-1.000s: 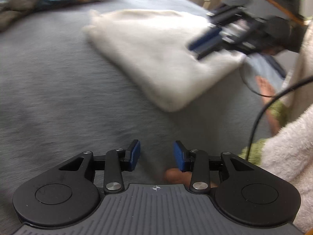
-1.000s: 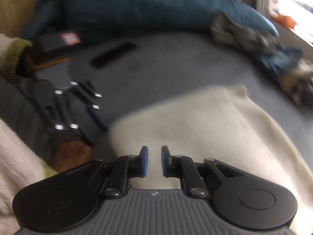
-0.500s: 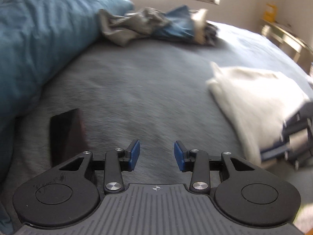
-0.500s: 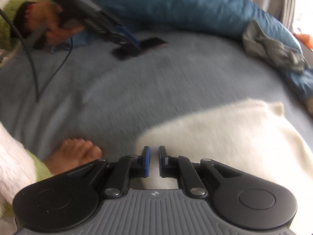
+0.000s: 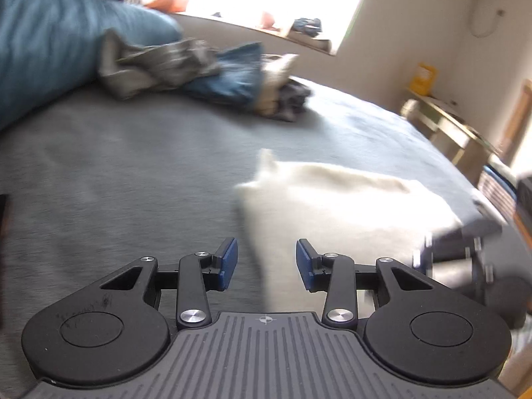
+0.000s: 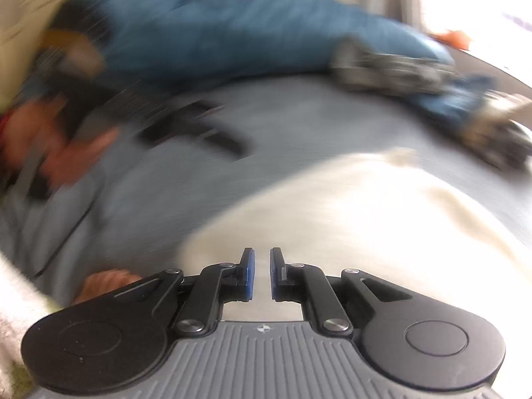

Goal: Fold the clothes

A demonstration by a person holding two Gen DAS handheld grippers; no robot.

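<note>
At the bottom of the left wrist view the left gripper (image 5: 266, 262) stands wide with nothing between its blue pads, the near edge of the folded white garment (image 5: 339, 209) just beyond them at center right on the grey bed (image 5: 116, 166). In the right wrist view the right gripper (image 6: 260, 274) is narrowed to a slim gap low over that white garment (image 6: 349, 216), and blur hides whether it pinches cloth. Farther back, a heap of unfolded clothes (image 5: 199, 73) lies at upper center beside a blue duvet (image 5: 43, 40) at upper left.

Folded cream-white fleecy garment (image 5: 345, 206), lying flat as a thick, roughly rectangular bundle on the grey bed cover, one small corner poking up at its far end. Farther back, against the blue duvet, a crumpled heap of unfolded clothes (image 5: 199, 73): grey, denim-blue, beige and dark pieces tangled together.
</note>
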